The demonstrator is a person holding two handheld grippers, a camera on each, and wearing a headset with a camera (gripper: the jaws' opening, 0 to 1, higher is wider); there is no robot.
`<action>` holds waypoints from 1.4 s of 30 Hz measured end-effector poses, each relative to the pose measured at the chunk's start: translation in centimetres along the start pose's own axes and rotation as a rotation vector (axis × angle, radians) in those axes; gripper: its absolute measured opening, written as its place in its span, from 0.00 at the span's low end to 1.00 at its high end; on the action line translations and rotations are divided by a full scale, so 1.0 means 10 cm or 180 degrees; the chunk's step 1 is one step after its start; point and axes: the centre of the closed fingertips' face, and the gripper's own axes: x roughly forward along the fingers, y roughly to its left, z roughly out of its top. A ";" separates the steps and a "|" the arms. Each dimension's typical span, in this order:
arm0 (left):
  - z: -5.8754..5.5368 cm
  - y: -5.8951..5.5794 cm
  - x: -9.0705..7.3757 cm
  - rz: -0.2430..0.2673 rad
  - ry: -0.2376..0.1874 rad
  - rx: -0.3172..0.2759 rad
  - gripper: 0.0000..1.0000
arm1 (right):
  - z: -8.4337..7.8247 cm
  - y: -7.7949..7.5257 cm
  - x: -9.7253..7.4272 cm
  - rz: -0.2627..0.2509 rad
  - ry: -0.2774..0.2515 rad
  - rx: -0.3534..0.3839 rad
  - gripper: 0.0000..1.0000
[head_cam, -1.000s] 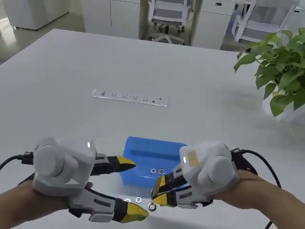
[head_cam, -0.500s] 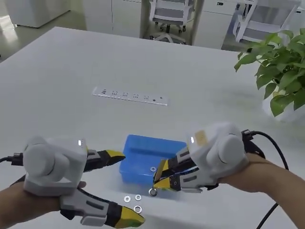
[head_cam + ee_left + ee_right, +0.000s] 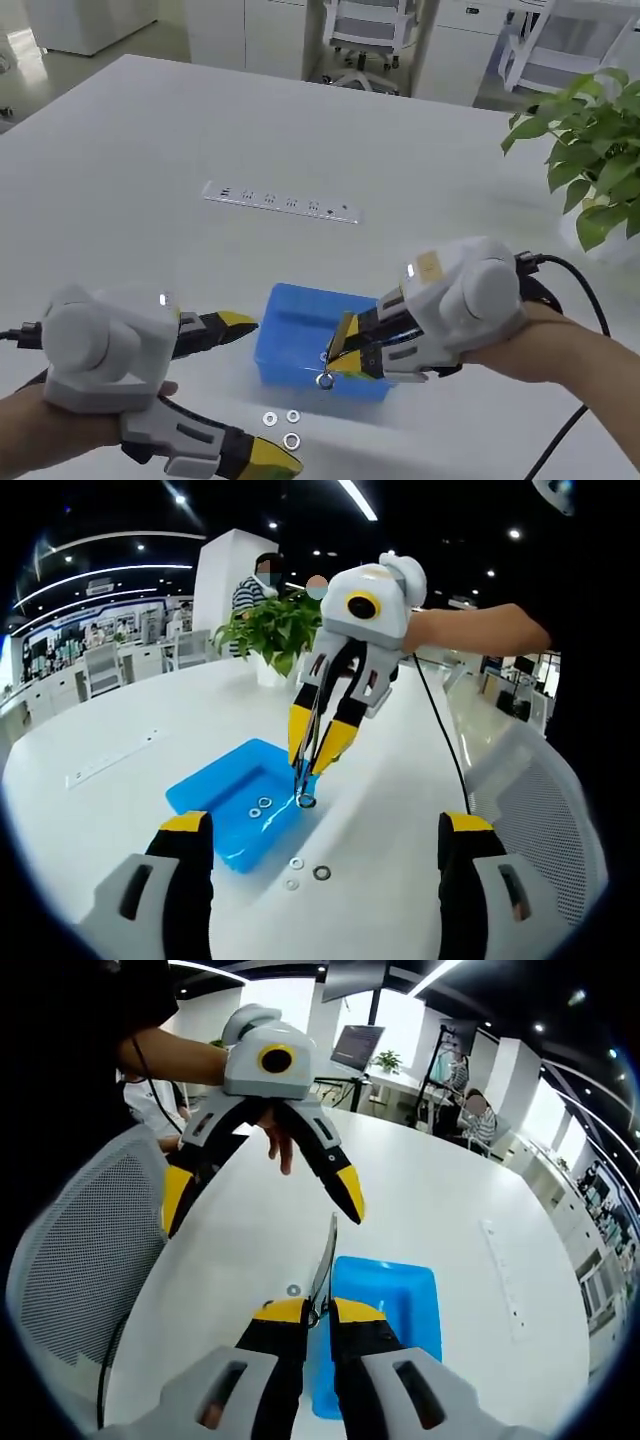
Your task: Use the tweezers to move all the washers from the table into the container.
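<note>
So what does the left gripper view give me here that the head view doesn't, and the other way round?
Left gripper view: the tweezers clear between the right gripper's shut jaws, and two washers lying in the container. Head view: the left gripper's whole body, jaws open, and office chairs beyond the table. Both: the blue container, the held washer at its near edge, three loose washers on the table, the power strip and the plant.

The shallow rectangular plastic container (image 3: 290, 318) is bright blue, the flat tabletop (image 3: 150, 150) plain white. The small metal ring washers (image 3: 291, 440) are silver. The left gripper (image 3: 258, 392) and right gripper (image 3: 338, 352) have white bodies and black jaws tipped yellow. The thin metal tweezers (image 3: 324, 1252) look silvery.
</note>
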 end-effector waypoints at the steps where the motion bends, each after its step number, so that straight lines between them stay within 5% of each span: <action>1: 0.00 0.00 0.00 0.0001 0.0000 -0.0001 0.99 | 0.00 -0.02 0.00 -0.0010 0.0001 0.0001 0.09; 22: -0.09 0.04 -0.03 0.0044 0.0046 -0.0063 0.99 | -0.16 -0.42 0.23 -0.0243 0.0030 -0.0002 0.10; 42: -0.19 0.09 -0.02 0.0044 0.0113 -0.0125 0.95 | -0.40 -0.55 0.57 -0.0253 0.0144 0.0055 0.10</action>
